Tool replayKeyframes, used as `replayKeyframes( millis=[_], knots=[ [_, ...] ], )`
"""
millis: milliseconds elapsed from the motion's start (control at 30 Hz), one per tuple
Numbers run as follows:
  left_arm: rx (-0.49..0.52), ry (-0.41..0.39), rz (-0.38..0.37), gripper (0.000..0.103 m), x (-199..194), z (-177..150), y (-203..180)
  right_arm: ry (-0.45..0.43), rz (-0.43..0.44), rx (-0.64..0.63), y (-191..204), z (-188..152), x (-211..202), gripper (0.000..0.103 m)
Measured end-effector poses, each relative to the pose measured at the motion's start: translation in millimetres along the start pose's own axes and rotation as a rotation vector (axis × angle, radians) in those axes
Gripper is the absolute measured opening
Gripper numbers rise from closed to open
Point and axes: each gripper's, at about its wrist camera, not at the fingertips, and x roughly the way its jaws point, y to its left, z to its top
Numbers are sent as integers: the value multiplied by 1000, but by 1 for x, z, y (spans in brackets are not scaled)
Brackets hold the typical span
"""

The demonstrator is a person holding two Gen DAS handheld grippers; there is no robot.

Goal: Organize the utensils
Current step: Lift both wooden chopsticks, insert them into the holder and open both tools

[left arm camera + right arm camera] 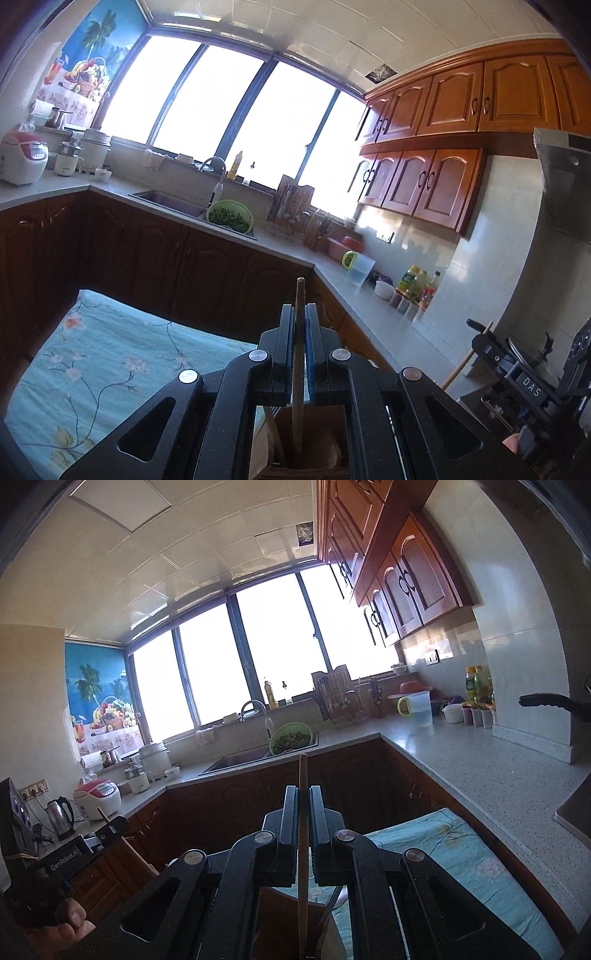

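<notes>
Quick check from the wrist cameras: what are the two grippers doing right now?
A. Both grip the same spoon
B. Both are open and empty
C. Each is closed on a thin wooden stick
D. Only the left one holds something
C: the left gripper is closed on a darker wooden stick, and the right gripper is closed on a paler stick; each stick pokes up past its fingertips.

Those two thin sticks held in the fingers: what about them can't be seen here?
- Dark brown wooden stick, left wrist view: its lower end is cut off by the bottom edge.
- Pale wooden stick, right wrist view: lower end likewise cut off.
- Brown container below them: mostly hidden by the fingers.
</notes>
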Motion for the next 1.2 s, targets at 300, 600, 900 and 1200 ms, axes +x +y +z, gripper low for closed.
replayKeyframes(
  millis=[300, 600, 900, 1200],
  knots=[
    [29, 88, 12, 4, 13, -26, 4, 78, -28, 26, -12, -34, 7, 5],
    [58, 123, 12, 4, 14, -5, 6, 165, -39, 26, -15, -42, 16, 6],
    [55, 147, 19, 5, 17, 1, 9, 177, -37, 62, -21, -40, 16, 11],
    [37, 140, 29, 53, -6, 4, 8, 80, -18, 111, -27, -24, -22, 75]
  ],
)
